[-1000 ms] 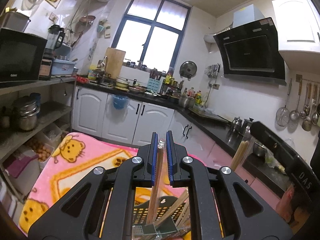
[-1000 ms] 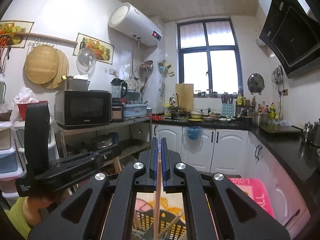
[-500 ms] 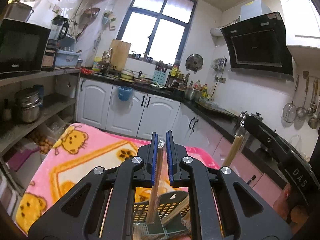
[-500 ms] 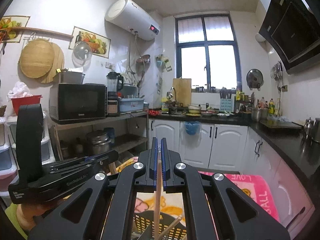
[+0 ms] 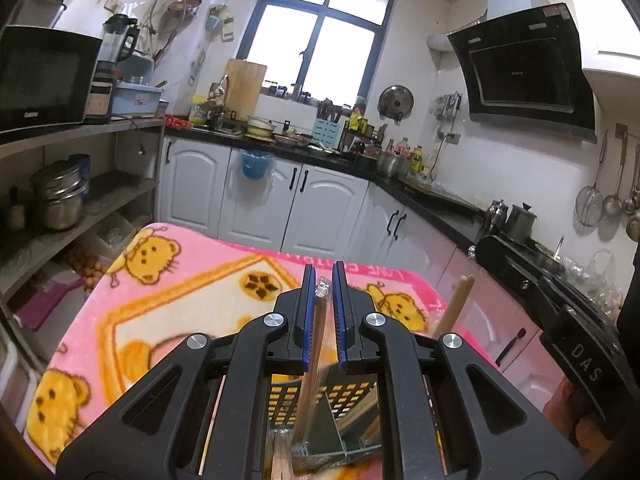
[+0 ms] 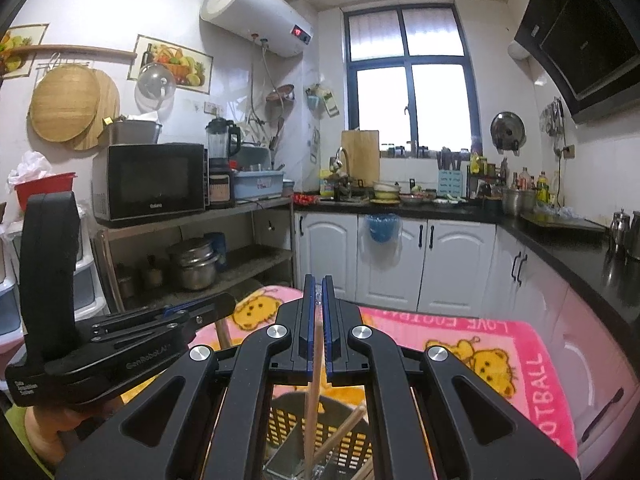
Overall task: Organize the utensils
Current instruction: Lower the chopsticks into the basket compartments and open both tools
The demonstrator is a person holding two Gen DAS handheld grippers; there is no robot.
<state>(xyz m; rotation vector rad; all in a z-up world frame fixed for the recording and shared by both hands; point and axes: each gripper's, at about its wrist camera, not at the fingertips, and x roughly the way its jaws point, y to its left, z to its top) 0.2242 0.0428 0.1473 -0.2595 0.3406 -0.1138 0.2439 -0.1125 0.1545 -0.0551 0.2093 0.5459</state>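
Note:
My left gripper [image 5: 321,280] is shut on a pair of wrapped wooden chopsticks [image 5: 313,364] whose lower end hangs into a dark perforated utensil basket [image 5: 304,394] below the jaws. My right gripper [image 6: 317,294] is shut on a single wooden chopstick [image 6: 311,396] that reaches down into the same basket [image 6: 296,428], where another chopstick [image 6: 340,436] leans. In the left wrist view the right gripper's chopstick [image 5: 454,308] sticks up at the right. In the right wrist view the left gripper's body [image 6: 100,340] is at the left.
The basket stands on a table covered by a pink blanket [image 5: 168,304] with yellow cartoon bears. A metal shelf with a microwave [image 6: 150,178] and pots is at the left. White cabinets [image 6: 400,264] and a black counter run behind and to the right.
Both grippers have lowered and tilted downward toward the basket, still holding their chopsticks. More of the blanket now shows in both views.

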